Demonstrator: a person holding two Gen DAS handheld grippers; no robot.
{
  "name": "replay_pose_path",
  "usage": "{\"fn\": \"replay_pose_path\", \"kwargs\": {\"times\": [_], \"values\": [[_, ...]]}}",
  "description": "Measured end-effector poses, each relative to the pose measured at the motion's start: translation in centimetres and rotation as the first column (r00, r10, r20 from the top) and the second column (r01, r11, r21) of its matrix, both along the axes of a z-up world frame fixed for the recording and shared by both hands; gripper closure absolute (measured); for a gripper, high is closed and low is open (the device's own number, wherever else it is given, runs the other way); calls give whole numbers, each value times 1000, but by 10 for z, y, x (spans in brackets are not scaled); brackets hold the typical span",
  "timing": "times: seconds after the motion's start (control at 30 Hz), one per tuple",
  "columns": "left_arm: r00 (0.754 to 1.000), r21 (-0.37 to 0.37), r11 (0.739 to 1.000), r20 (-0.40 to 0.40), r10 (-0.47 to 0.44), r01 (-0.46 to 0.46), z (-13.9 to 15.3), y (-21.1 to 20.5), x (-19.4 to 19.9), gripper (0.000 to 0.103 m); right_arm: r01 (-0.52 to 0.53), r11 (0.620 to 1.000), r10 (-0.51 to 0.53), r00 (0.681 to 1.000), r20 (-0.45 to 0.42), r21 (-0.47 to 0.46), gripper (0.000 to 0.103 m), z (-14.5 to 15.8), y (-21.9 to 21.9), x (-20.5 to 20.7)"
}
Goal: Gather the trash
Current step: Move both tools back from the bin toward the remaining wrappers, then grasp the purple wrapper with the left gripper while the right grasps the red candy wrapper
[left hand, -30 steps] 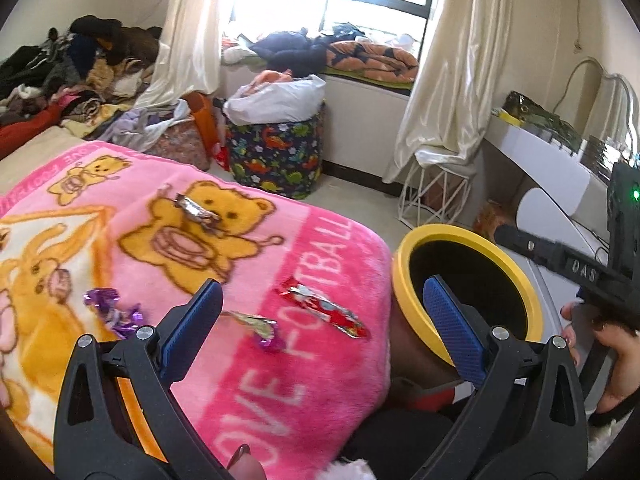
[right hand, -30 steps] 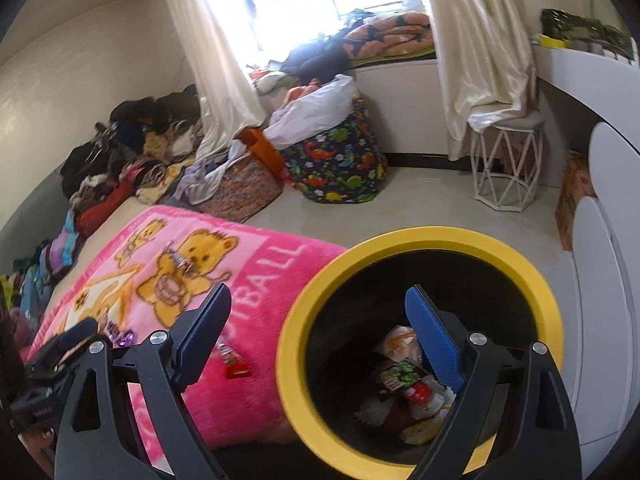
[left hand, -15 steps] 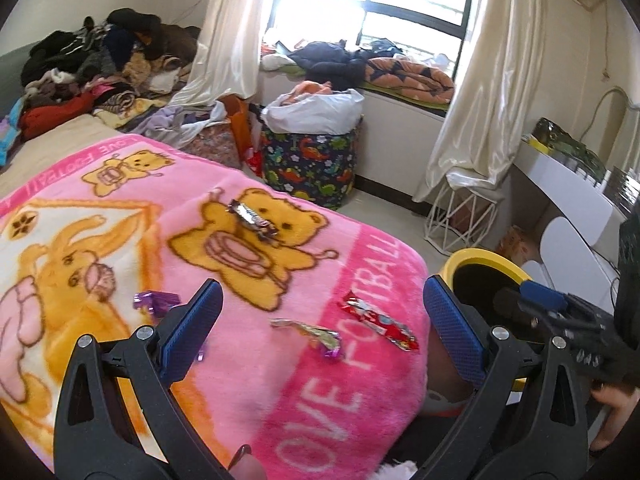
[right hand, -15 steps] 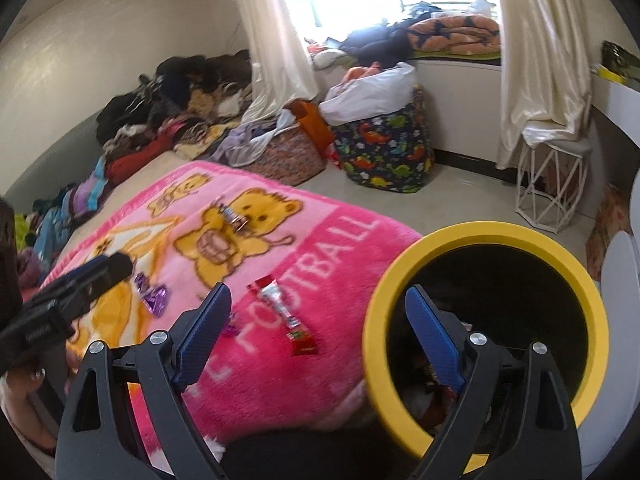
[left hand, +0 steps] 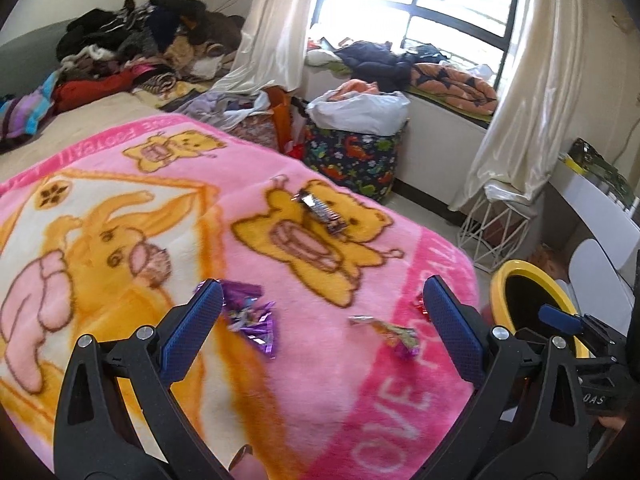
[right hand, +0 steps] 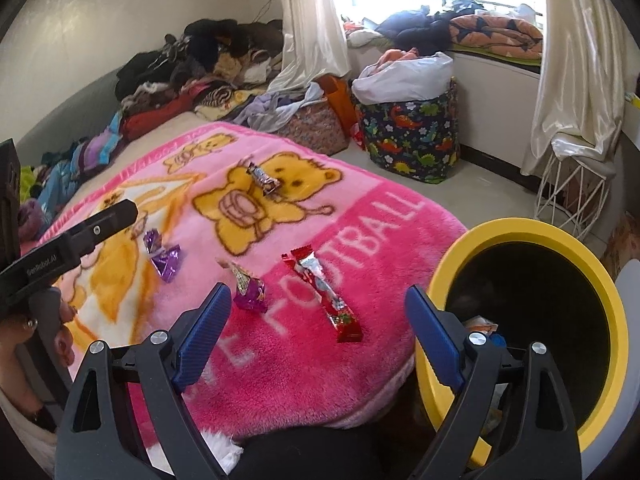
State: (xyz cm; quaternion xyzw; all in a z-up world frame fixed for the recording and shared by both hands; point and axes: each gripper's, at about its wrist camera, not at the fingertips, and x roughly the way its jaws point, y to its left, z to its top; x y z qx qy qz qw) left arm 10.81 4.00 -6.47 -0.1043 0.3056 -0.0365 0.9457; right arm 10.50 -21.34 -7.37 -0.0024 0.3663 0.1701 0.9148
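Several wrappers lie on a pink bear blanket. A red wrapper lies just ahead of my right gripper, whose jaws are closing with nothing touching the pads. A purple-gold wrapper sits to its left, a crumpled purple wrapper further left, a silver-brown wrapper on the far bear. My left gripper hovers open above the blanket, the purple wrapper by its left finger. A yellow-rimmed black bin with trash inside stands right of the bed.
A dinosaur-print basket with a white bag stands on the floor beyond the bed. A white wire stool is by the curtain. Clothes are piled at the bed's far end. A white desk runs along the right.
Both grippers swung left, from over the bin to above the blanket. The bin slid to the right edge of both views and the wrappers came forward. Right jaws narrowed slightly.
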Motion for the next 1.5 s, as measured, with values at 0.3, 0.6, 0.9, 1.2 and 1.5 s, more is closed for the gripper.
{"fn": "replay_pose_path", "kwargs": {"times": [0.3, 0.6, 0.9, 1.2, 1.5], "values": [[995, -24, 998, -77, 62, -64, -31, 31, 8, 11, -63, 992, 54, 995, -81, -110, 46, -24, 25, 37], [982, -121, 988, -176, 73, -95, -63, 47, 26, 28, -109, 968, 62, 977, -204, -226, 73, -61, 43, 79], [968, -90, 988, -229, 102, -125, -81, 46, 47, 62, -123, 979, 86, 972, -220, -163, 92, -67, 45, 79], [972, -87, 990, -214, 93, -114, -73, 46, 38, 78, -147, 989, 141, 975, -172, -26, 92, -42, 40, 53], [987, -83, 995, -158, 41, -55, -51, 28, 22, 78, -180, 984, 179, 974, -140, 13, 92, -26, 42, 29]]}}
